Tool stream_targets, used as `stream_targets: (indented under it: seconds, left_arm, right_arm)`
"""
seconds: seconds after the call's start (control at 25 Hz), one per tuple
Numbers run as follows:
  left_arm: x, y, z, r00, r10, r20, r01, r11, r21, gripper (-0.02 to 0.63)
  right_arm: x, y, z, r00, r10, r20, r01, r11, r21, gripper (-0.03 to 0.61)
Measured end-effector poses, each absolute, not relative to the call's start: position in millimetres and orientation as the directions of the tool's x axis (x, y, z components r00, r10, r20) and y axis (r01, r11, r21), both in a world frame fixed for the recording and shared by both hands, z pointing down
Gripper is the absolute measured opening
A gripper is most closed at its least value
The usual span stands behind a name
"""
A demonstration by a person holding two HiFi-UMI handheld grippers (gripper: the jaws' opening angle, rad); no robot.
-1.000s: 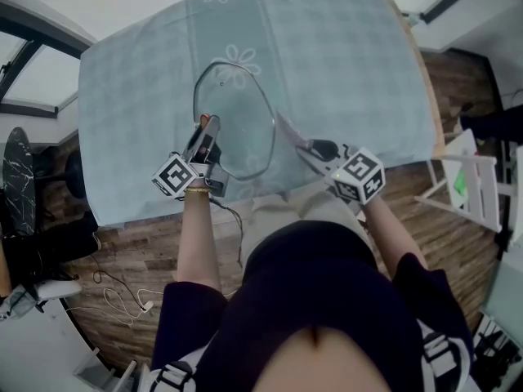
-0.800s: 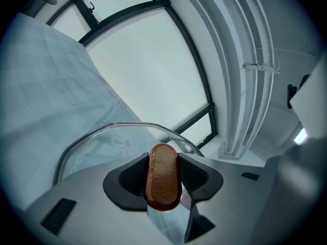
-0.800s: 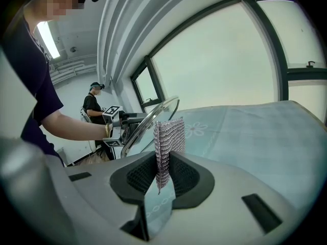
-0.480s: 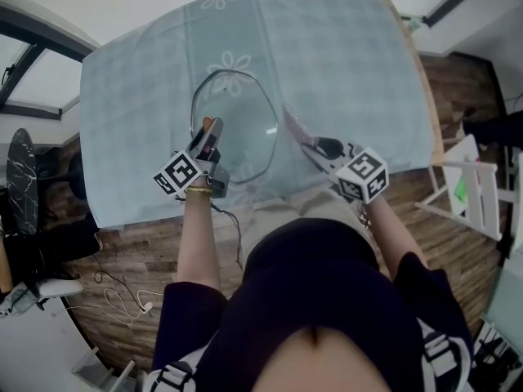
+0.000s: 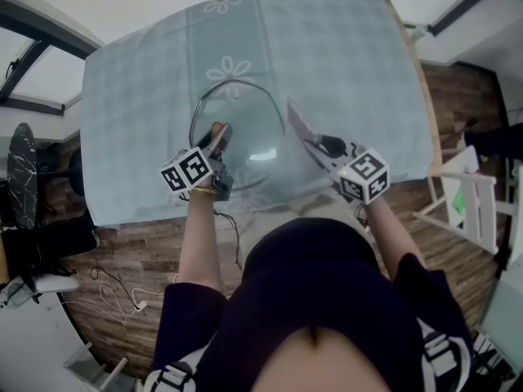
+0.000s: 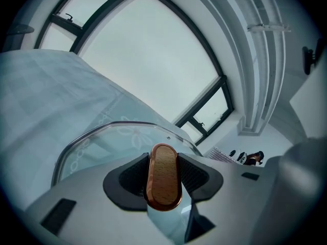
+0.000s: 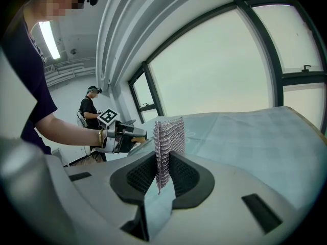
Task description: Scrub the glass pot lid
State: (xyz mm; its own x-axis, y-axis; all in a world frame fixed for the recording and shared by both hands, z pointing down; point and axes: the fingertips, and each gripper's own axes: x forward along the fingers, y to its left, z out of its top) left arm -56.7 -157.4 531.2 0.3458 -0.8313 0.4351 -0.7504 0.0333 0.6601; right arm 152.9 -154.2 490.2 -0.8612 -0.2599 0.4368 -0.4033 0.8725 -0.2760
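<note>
The table (image 5: pixel 343 64) fills the upper half of the head view under a pale checked cloth (image 5: pixel 139 113) with flower prints. Its near edge runs just below both tools, close against the person's body, and a strip of bare wood shows along its right edge. A wide stretch of cloth lies beyond the lid and to either side of it. Wooden floor (image 5: pixel 122 243) borders the table on the left and right, and a white chair (image 5: pixel 478 190) stands well apart past the right edge. The lid (image 5: pixel 245 125), clear glass with a metal rim, sits over the near-middle of the table, tilted with its top face toward the left tool. Whether its far rim rests on the cloth cannot be told. The left tool (image 5: pixel 221 140) is partly open, its jaws clamped from both sides on the lid's oblong wooden handle (image 6: pixel 163 176), with the glass spreading out beyond the jaws. The right tool (image 5: pixel 310 141) has its jaws drawn nearly together on a thin grey mesh pad (image 7: pixel 167 142), which stands upright out of them. The pad is just beside the lid's right rim, and contact there is not clear.
</note>
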Motion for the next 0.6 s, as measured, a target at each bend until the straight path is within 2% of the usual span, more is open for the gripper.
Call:
stream_targets:
  seconds: [0.32,0.6]
  left_arm:
    - [-49.7,-156.8,558.1,0.300,-0.775,0.556,-0.819,0.090,0.567,0.168]
    - [-37.3,-165.9,573.0,0.280,-0.739,0.613,-0.857,0.095,0.506,0.169]
  right_arm:
    - [162.7,-167.2,493.6,-0.856,-0.275,0.438,-0.420,0.863,-0.280,0.078]
    - [159.2,-173.3,496.4,-0.868,-0.237,0.436,-0.383,0.879,-0.284,0.077]
